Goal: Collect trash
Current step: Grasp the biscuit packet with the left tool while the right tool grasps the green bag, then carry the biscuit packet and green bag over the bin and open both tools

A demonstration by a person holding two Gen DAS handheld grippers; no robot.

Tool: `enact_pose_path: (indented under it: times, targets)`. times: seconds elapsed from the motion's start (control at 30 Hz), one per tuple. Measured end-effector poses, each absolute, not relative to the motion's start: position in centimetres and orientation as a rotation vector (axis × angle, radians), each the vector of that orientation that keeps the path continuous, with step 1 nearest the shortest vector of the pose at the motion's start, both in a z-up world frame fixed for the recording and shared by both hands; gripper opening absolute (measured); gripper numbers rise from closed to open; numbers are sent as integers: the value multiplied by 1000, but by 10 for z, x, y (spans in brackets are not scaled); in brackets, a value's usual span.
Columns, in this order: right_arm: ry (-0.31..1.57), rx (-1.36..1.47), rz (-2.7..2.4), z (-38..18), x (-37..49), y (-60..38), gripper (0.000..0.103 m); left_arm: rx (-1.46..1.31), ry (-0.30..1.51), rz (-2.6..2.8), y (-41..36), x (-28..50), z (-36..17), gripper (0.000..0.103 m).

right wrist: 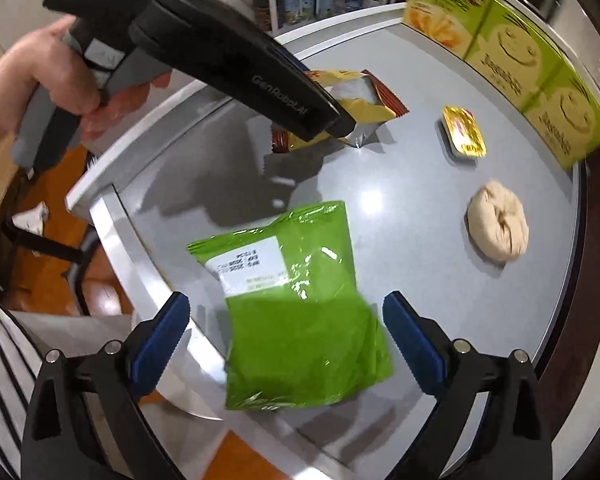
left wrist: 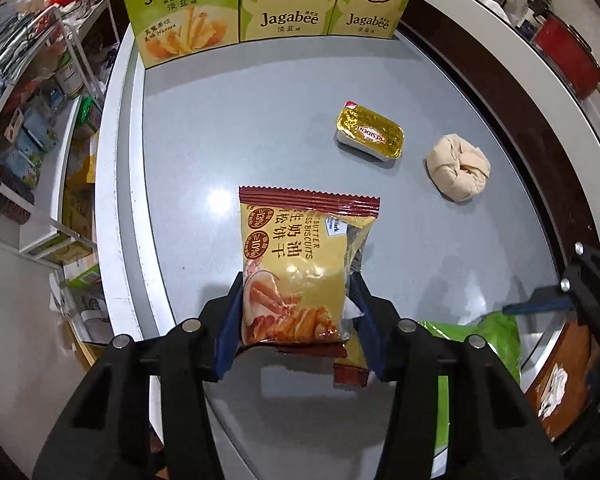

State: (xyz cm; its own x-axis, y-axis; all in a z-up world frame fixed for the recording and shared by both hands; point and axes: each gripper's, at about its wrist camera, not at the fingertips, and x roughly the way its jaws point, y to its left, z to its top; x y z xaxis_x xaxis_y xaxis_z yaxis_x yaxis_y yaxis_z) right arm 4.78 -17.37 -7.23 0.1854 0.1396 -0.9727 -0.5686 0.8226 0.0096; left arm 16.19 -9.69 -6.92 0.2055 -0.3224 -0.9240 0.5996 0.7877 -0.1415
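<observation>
Biscuit packet, yellow with red ends, sits clamped between the pads of my left gripper over the grey table. Just beside it, my right gripper hangs spread wide around a green packet lying at the table's edge, pads clear of it. Farther out I see a gold butter tub, a crumpled beige wad and three Jagabee boxes.

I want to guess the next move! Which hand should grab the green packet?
Probably the right. The right gripper hangs open straight over the green packet, pads on either side of it. The left gripper is busy, shut on the biscuit packet.
</observation>
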Motion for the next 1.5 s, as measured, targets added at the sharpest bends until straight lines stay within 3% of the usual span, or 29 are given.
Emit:
enact_pose_path:
  times: [0.07, 0.1, 0.23, 0.83, 1.5]
  targets:
    - [1303, -414, 538, -75, 53, -172, 88, 284, 1200, -654, -101, 162, -70, 51]
    - [1317, -415, 542, -77, 56, -174, 68, 289, 1199, -653, -103, 163, -70, 51]
    - [1334, -372, 529, -77, 60, -180, 61, 295, 1184, -653, -100, 156, -67, 49]
    - [1224, 37, 338, -40, 30, -232, 59, 169, 1114, -634, -61, 100, -30, 49]
    - [1180, 169, 352, -7, -35, -236, 59, 184, 1099, -654, -37, 11, -12, 49]
